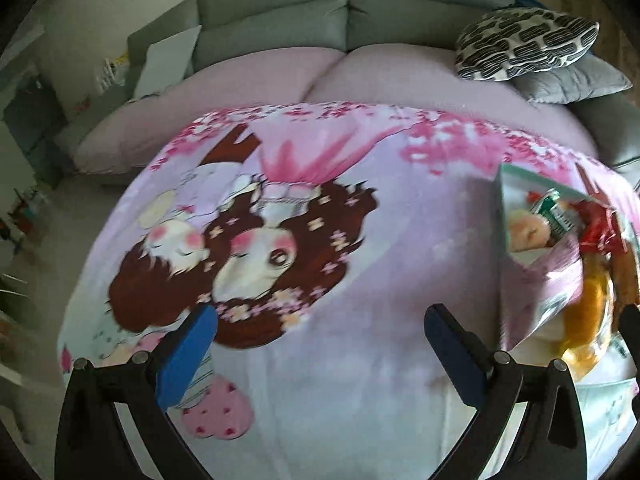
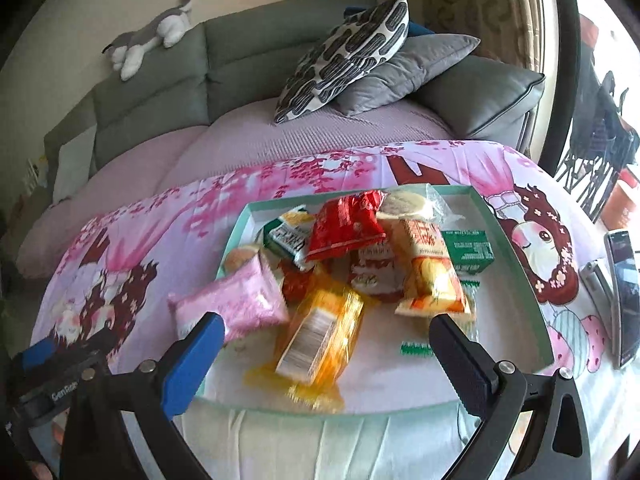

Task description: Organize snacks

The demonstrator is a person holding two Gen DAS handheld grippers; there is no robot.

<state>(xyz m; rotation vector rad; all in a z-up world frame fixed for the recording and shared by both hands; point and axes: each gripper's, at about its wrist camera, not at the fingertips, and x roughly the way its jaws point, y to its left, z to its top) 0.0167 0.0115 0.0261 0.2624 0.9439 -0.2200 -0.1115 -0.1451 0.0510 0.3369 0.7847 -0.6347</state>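
A mint-green tray (image 2: 516, 264) on the cartoon-print cloth holds several snack packets: a red packet (image 2: 344, 228), an orange packet (image 2: 320, 332), a pink packet (image 2: 236, 300) leaning over the left rim, a yellow-orange packet (image 2: 432, 272), and green packets (image 2: 468, 248). My right gripper (image 2: 324, 344) is open and empty, just above the tray's near part around the orange packet. My left gripper (image 1: 320, 352) is open and empty over bare cloth, left of the tray (image 1: 504, 200). The left gripper body also shows in the right wrist view (image 2: 52, 376).
A phone (image 2: 624, 296) and a silvery object (image 2: 596, 280) lie on the cloth right of the tray. A grey sofa (image 1: 280, 20) with a patterned cushion (image 1: 524, 44), grey cushions (image 2: 404, 72) and a plush toy (image 2: 148, 40) stands behind the table.
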